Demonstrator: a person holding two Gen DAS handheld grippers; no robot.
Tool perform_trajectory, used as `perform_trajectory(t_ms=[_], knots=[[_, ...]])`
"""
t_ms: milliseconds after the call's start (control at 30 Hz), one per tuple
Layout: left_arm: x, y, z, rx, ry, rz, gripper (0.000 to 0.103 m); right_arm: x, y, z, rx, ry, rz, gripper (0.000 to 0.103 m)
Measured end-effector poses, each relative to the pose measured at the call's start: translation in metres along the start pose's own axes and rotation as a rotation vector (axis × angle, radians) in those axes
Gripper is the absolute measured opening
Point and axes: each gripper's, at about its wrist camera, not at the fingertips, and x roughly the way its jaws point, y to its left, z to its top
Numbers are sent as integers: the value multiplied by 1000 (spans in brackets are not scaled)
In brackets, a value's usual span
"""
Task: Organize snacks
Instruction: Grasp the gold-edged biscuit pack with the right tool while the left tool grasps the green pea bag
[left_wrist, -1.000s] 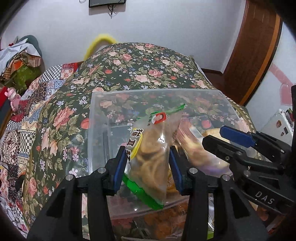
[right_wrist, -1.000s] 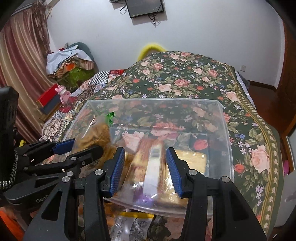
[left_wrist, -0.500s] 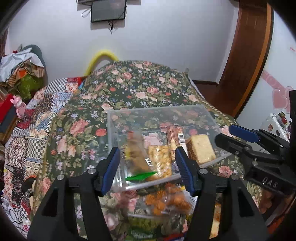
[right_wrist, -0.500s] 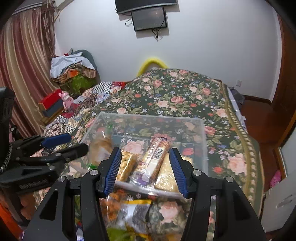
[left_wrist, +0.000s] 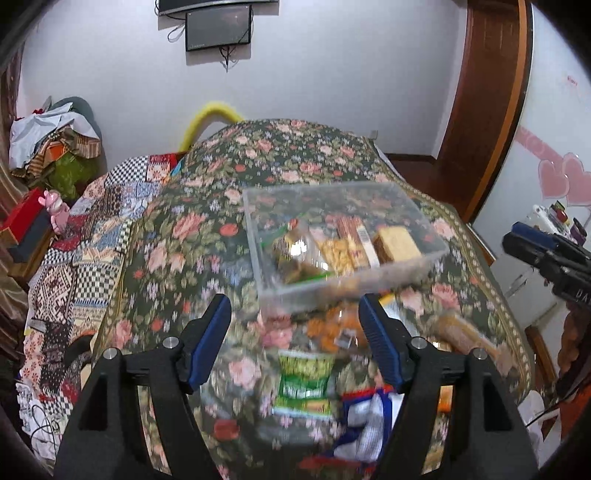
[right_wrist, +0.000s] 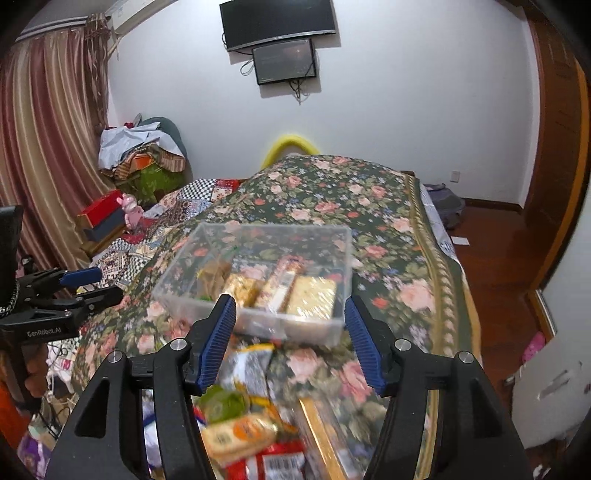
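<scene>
A clear plastic box (left_wrist: 417, 264) (right_wrist: 334, 328) sits on the floral bedspread and holds several snack packs side by side: a green-trimmed bag (left_wrist: 291, 254), a biscuit bar (right_wrist: 282, 284) and a yellow cake pack (right_wrist: 312, 297). My left gripper (left_wrist: 295, 336) is open and empty, raised above loose snacks in front of the box. My right gripper (right_wrist: 288, 341) is open and empty, also short of the box. Loose packs lie near me: a green packet (left_wrist: 304, 384), an orange snack bag (left_wrist: 332, 328), a yellow pack (right_wrist: 240, 435).
The floral bed (right_wrist: 332, 199) runs away to the white wall. A patchwork quilt (left_wrist: 88, 243) and piled clothes (right_wrist: 140, 158) are at left. A wooden door (left_wrist: 487, 92) and floor (right_wrist: 495, 236) are at right. The left gripper shows in the right wrist view (right_wrist: 88, 286).
Both grippers have let go of their snack packs inside the box, opened wider and pulled back and up. The box now looks smaller and farther off.
</scene>
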Motion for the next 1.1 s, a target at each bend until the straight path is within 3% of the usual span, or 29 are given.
perform_trajectory(t_ms=[267, 567, 1000, 1100], knots=[[10, 5, -40, -21, 81, -11, 71, 0, -25, -50, 32, 93, -59, 59], [46, 10, -74, -55, 193, -20, 71, 22, -30, -91, 38, 215, -41, 59], [88, 9, -82, -69, 247, -40, 70, 51, -38, -115, 60, 297, -16, 59], [91, 10, -81, -69, 238, -46, 64, 53, -38, -117, 52, 298, -19, 54]])
